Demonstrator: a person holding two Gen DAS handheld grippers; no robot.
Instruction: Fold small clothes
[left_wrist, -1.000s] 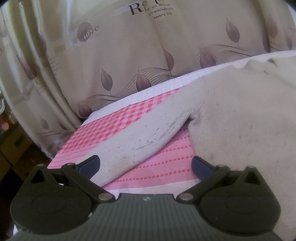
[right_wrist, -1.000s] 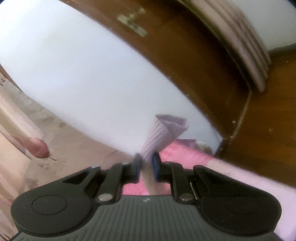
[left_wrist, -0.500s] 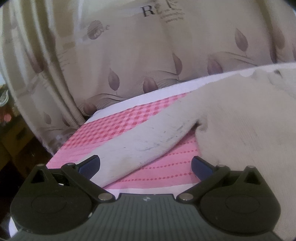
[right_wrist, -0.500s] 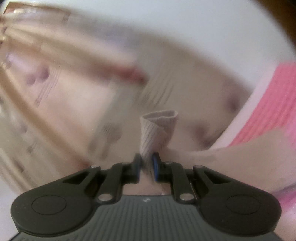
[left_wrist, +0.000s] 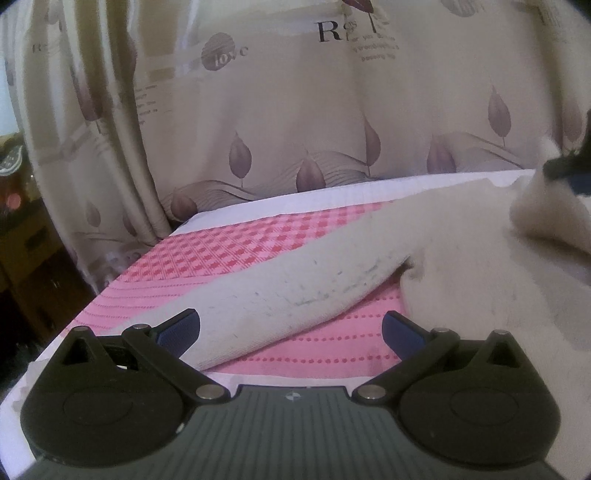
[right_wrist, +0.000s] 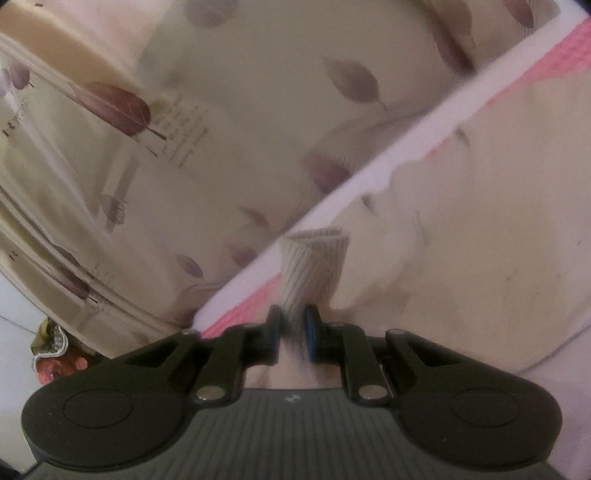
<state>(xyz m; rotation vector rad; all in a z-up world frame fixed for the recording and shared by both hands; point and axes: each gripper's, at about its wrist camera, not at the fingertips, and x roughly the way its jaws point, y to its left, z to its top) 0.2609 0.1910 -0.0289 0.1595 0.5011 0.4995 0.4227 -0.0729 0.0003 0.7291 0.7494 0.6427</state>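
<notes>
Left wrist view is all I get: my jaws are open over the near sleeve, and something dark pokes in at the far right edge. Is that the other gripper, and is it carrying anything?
Observer: Yes, that's the right gripper. Its own camera shows it shut on the ribbed cuff of the sweater's other sleeve.
Operator: Is the cuff gripped flat or bunched?
Observer: Bunched. It is pinched narrow between the pads and fans out wider beyond them.
Operator: Where is it carrying the cuff?
Observer: It is over the sweater body, with the white edge of the bed and the leaf-print curtain behind.
Operator: And my left gripper?
Observer: It doesn't appear in the right wrist view at all.
</notes>
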